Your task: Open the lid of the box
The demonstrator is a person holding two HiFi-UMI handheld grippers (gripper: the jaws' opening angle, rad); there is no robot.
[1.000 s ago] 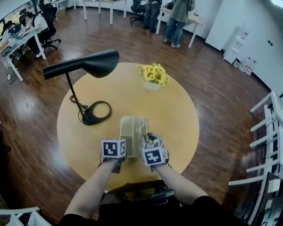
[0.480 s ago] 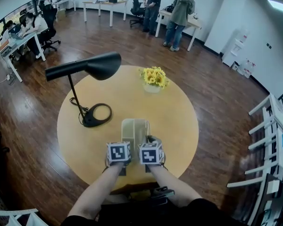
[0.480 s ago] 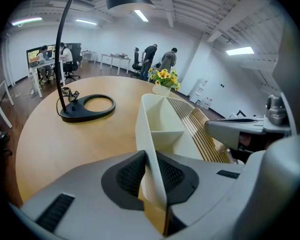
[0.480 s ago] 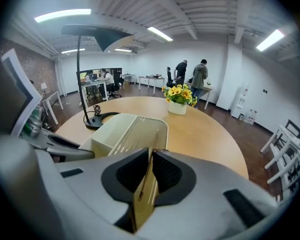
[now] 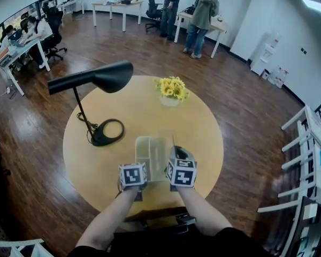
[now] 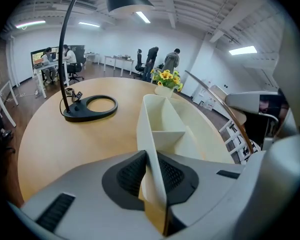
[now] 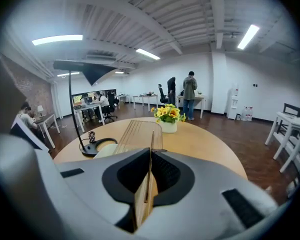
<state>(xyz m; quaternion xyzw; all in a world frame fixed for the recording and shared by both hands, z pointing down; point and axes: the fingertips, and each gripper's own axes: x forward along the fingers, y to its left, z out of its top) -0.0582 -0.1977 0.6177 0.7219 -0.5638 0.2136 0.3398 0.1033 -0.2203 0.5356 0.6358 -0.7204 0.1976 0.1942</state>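
A pale compartmented box [image 5: 151,151] sits on the round wooden table [image 5: 203,138] just ahead of me. My left gripper [image 5: 139,168] has its jaws still closing, and its pads press on the box's near left wall [image 6: 149,149]. My right gripper [image 5: 174,160] is also closing, its pads pinching the near edge of the thin ribbed lid [image 7: 138,135]. The lid stands raised on edge along the box's right side [image 5: 173,142]. In the left gripper view the open compartments [image 6: 170,119] show, with the lid's rim [image 6: 225,109] arcing to the right.
A black desk lamp [image 5: 104,75] with a ring base [image 5: 108,131] stands at the table's left. A vase of yellow flowers [image 5: 171,90] sits at the far side. People work at desks at the back and left. White chairs [image 5: 305,143] stand at the right.
Both grippers' jaws have drawn together on the box's near end. The right gripper has risen and shifted right, tilting the lid up from flat. The left gripper stayed low.
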